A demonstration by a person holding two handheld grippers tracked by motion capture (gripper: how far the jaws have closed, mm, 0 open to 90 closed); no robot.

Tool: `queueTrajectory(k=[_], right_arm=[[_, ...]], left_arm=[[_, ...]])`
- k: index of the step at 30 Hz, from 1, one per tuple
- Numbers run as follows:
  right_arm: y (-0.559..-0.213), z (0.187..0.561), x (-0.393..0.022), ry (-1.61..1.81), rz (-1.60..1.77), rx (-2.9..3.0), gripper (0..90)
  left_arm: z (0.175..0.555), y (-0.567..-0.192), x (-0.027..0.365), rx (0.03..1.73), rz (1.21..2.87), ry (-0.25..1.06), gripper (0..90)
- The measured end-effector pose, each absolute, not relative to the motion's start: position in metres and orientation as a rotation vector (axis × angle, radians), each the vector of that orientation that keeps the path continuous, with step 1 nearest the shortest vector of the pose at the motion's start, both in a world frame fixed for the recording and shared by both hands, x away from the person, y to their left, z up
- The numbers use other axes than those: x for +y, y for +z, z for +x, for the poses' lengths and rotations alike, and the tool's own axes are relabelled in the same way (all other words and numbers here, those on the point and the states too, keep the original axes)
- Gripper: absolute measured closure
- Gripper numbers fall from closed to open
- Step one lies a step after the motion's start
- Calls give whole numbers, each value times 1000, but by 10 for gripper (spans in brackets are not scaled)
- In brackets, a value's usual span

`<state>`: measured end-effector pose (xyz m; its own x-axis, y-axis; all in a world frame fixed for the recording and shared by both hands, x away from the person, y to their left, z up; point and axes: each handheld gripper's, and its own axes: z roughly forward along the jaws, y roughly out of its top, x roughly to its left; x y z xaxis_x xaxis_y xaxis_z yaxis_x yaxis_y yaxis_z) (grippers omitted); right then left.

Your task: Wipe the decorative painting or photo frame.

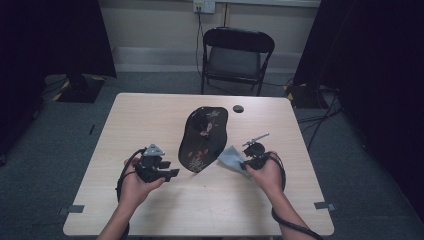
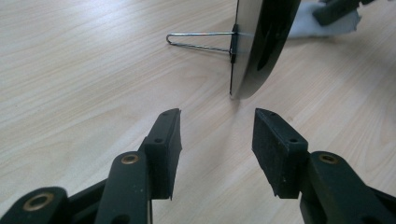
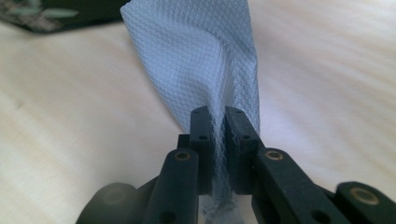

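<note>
A black glossy plate [image 1: 202, 137] with a flower pattern stands propped near the table's middle. In the left gripper view I see the plate [image 2: 261, 42] edge-on, leaning on a thin wire stand [image 2: 201, 39]. My left gripper [image 1: 174, 173] sits just left of it, and its jaws [image 2: 217, 135] are open with nothing between them, a short way from the plate's lower edge. My right gripper [image 1: 246, 164] is shut on a pale blue cloth [image 1: 231, 157] right of the plate. The cloth [image 3: 201, 60] rises from the right gripper [image 3: 218, 123], pinched between its pads.
The table [image 1: 150, 115] is light wood. A small black round disc [image 1: 238, 108] lies behind the plate near the far edge. A black folding chair [image 1: 236, 57] stands beyond the table. Tape marks sit near both front corners.
</note>
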<state>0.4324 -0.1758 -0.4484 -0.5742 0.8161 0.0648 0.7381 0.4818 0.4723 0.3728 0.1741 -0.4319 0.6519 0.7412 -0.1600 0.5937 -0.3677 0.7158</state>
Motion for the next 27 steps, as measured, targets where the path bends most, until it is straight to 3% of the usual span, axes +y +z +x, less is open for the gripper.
queueTrajectory(k=[27], right_arm=[[-440,375,-85,776,866,2830,828]], left_arm=[[370,-434,182,1058,2054,239,428]])
